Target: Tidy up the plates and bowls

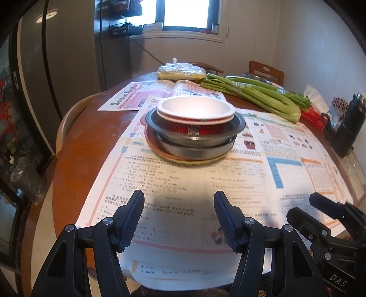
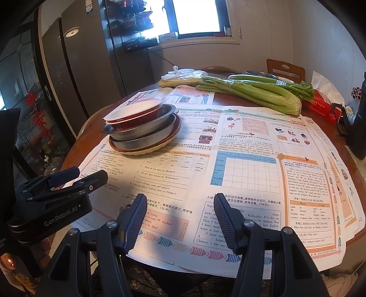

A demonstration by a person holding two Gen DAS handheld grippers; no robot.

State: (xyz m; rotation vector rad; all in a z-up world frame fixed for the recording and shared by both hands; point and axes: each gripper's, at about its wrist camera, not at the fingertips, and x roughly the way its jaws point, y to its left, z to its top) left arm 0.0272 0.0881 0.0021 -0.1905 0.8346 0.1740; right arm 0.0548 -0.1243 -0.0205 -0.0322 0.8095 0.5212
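A round table (image 1: pixel 75 146) fills the middle of both views and is covered with newspaper (image 1: pixel 228 182). At the upper left of each frame a fridge (image 1: pixel 68 68) is seen, with a window (image 1: pixel 185 13) at top centre. Along the upper right of the table, celery (image 1: pixel 251 96) is laid beside a bagged item (image 1: pixel 180 70), and a dark flask (image 1: pixel 350 123) is stood at the right edge of the left wrist view.

The stack (image 1: pixel 192 128) is found just above centre in the left wrist view and at centre left in the right wrist view. It is built from a flat plate (image 1: pixel 189 158) at the bottom, two metal bowls (image 1: pixel 194 139) nested on it, and red-and-white bowls (image 1: pixel 196 112) on top. All dishes in view appear gathered into this one pile, so the task is judged largely done; whether more pieces remain cannot be told, though a metal rim is glimpsed behind the celery.

The left gripper (image 1: pixel 178 219) is held low in the frame over the newspaper, tilted downward, well apart from the stack. Its fingers are spread moderately and nothing is held between them. The right gripper (image 2: pixel 180 219) is posed alike at lower centre of its own view, its fingers parted and empty too. Each gripper is seen in the other's view, side by side at the near table edge.
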